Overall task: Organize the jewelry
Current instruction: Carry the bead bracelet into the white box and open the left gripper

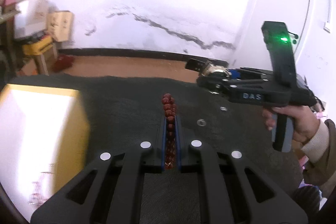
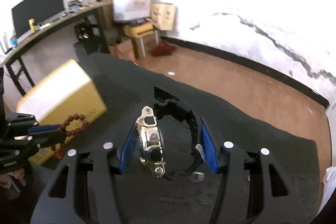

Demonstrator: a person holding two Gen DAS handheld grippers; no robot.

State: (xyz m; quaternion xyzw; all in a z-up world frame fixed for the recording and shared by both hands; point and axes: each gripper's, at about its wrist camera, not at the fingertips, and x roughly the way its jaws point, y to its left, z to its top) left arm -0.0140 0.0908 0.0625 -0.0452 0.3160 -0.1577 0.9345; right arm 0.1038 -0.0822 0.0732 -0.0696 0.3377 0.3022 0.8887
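Note:
My left gripper (image 1: 170, 121) is shut on a red bead bracelet (image 1: 169, 110), which sticks out past the blue pads above the dark table; it also shows in the right wrist view (image 2: 73, 125). My right gripper (image 2: 168, 133) is shut on a gold-cased watch (image 2: 151, 140) with a black strap (image 2: 189, 117), held between the blue pads above the table. In the left wrist view the right gripper (image 1: 212, 75) with the watch (image 1: 214, 71) is at the right. A yellow box (image 1: 42, 129) with a white inside stands at the left, also in the right wrist view (image 2: 63, 96).
Two small clear rings (image 1: 201, 122) (image 1: 223, 108) lie on the dark table cloth (image 1: 126, 102). Beyond the table's far edge is brown floor (image 2: 252, 87) and a white wall. A desk with a monitor (image 2: 37, 7) and stacked boxes stand at the far left.

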